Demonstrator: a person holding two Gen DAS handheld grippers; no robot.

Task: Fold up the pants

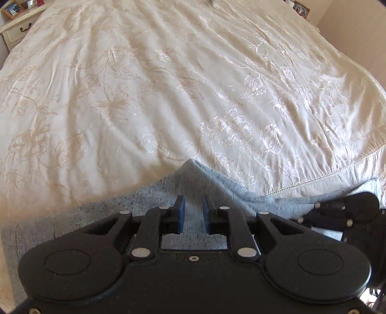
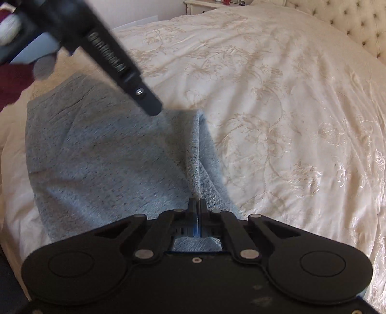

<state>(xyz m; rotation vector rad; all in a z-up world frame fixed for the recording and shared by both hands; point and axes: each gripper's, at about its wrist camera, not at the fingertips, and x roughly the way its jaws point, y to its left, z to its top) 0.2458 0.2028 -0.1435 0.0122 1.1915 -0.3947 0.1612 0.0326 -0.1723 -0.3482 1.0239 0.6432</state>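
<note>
The pants (image 2: 101,154) lie on the bedspread (image 2: 277,101), near its front edge.

The pale grey-blue flecked knit pants (image 2: 101,154) looked soft, matt and slightly nubbly, a speckled jersey cloth. Under them the cream satin bedspread (image 1: 168,84) had a smooth, glossy sheen, with raised floral embroidery that caught the light. The black plastic left gripper (image 1: 194,212) and black plastic right gripper (image 2: 197,212) were matt, set with shiny metal pins, and carried dull blue rubbery pads (image 1: 181,215). The cream-painted wooden nightstand (image 1: 17,29) looked smooth, and the cream tufted headboard (image 2: 349,21) looked padded and buttoned.
</note>
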